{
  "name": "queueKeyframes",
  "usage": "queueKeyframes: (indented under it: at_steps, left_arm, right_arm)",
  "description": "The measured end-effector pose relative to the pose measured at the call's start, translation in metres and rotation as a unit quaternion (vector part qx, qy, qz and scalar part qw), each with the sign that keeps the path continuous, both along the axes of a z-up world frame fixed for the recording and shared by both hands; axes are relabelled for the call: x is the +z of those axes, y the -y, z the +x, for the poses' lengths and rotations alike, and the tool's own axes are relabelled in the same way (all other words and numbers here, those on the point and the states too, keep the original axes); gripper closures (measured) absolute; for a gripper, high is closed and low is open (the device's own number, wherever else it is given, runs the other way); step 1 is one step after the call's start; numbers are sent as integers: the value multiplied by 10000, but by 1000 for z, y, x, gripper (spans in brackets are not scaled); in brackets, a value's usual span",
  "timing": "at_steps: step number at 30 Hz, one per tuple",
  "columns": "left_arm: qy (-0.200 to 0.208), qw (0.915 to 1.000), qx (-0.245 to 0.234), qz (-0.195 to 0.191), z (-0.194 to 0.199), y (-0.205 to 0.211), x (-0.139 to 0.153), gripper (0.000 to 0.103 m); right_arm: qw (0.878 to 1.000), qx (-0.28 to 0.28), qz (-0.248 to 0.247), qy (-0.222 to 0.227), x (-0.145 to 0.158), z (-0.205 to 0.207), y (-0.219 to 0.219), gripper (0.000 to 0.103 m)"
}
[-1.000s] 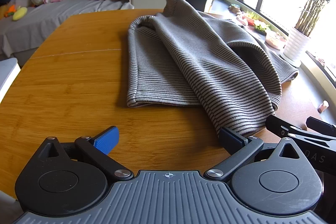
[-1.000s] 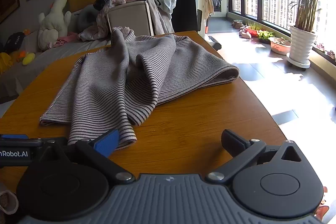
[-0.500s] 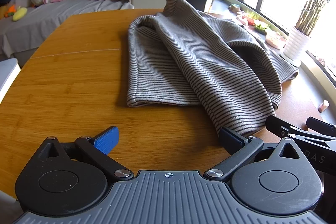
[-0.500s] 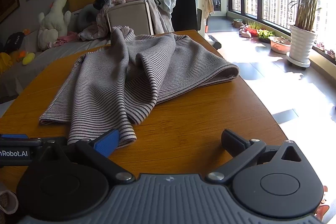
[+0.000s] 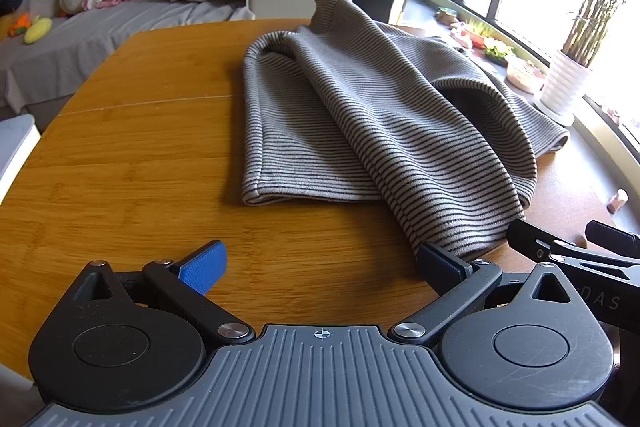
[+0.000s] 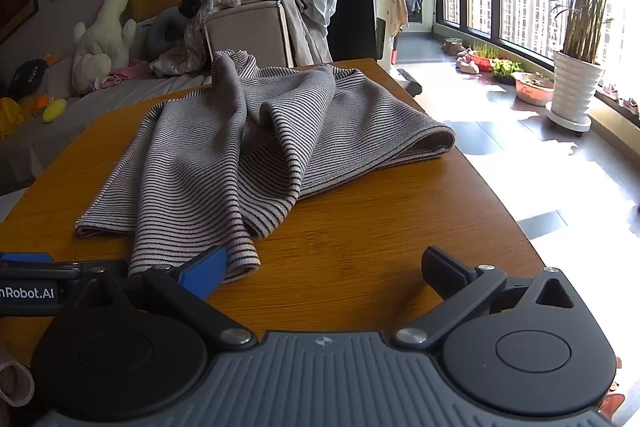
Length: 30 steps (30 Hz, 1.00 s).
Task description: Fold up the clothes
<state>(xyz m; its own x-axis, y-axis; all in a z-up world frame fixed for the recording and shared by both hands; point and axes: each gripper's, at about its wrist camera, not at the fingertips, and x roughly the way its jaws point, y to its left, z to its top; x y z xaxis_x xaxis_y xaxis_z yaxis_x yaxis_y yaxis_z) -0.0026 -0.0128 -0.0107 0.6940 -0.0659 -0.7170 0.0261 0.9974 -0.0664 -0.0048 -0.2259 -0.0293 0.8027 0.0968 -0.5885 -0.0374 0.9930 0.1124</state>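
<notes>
A wooden table [image 5: 120, 163] with an orange-brown grain carried a single striped grey garment [image 5: 360, 115], lying rumpled and partly folded over itself. It spread ahead of both sets of jaws: its near hem reached the right-hand jaw in the left wrist view and the left-hand jaw in the right wrist view.

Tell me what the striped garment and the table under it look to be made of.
The striped garment looks like a soft, matte ribbed knit, probably cotton or a blend: fine grey and dark stripes, thick rolled folds, a stitched hem. The table looks like bamboo or a bamboo-pattern veneer, with narrow parallel grain strips in amber and a smooth satin sheen; solid or laminate cannot be told.
</notes>
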Motion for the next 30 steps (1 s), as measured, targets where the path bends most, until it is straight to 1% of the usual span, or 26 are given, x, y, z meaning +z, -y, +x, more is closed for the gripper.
queueKeyframes:
  at_steps: [30]
  left_arm:
    - [2, 10000, -7, 12, 4, -3, 0, 0]
  right_arm:
    - [9999, 34, -94, 21, 2, 3, 1, 0]
